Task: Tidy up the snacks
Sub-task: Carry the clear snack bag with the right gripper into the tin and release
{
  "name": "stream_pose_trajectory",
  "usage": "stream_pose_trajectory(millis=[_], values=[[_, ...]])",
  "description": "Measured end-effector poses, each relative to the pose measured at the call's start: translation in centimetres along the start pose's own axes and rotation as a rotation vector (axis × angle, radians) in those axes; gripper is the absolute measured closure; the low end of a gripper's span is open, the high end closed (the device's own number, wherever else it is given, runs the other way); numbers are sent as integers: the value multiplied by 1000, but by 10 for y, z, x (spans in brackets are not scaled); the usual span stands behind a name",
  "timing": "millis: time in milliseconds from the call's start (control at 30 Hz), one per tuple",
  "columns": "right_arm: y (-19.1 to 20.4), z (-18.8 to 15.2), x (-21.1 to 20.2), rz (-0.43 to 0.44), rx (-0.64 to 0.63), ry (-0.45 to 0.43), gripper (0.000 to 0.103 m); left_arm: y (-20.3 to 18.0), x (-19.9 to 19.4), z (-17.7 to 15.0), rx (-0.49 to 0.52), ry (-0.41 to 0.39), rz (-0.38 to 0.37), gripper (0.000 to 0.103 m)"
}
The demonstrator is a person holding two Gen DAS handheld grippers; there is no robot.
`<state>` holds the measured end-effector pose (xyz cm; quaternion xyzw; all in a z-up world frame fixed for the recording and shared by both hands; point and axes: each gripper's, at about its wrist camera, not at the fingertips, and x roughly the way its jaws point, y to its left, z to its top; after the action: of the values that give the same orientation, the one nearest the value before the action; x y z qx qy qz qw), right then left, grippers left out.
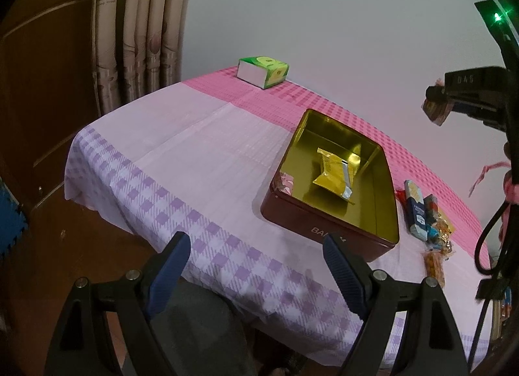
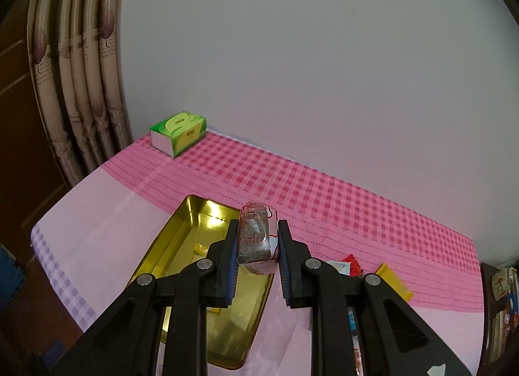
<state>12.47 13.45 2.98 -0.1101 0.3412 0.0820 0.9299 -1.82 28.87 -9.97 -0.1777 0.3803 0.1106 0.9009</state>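
A dark red tin (image 1: pixel 311 230) with a gold inside lies open on the table. A gold-wrapped snack (image 1: pixel 337 171) lies in it. My right gripper (image 2: pixel 258 243) is shut on a clear-wrapped snack with red print (image 2: pixel 256 233), held in the air above the tin's (image 2: pixel 181 226) far right rim. In the left wrist view the same gripper (image 1: pixel 436 106) hangs high at the right with the snack (image 1: pixel 434 111) in it. My left gripper (image 1: pixel 253 262) stands open over the near table edge, nothing between its fingers. Several loose snacks (image 1: pixel 421 213) lie right of the tin.
A green tissue box (image 1: pixel 262 71) sits at the far edge by the wall. Pink and purple checked cloth (image 1: pixel 181 155) covers the table. Curtains (image 1: pixel 139 19) and a wooden door stand at the left. Cables (image 1: pixel 496 230) hang at the right.
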Motion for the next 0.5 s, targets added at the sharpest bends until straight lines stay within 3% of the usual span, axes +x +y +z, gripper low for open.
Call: stream_pose_trajectory(millis=[500], values=[[13, -29, 22, 9, -16, 61, 84, 3, 3, -1, -14, 19, -1, 17]])
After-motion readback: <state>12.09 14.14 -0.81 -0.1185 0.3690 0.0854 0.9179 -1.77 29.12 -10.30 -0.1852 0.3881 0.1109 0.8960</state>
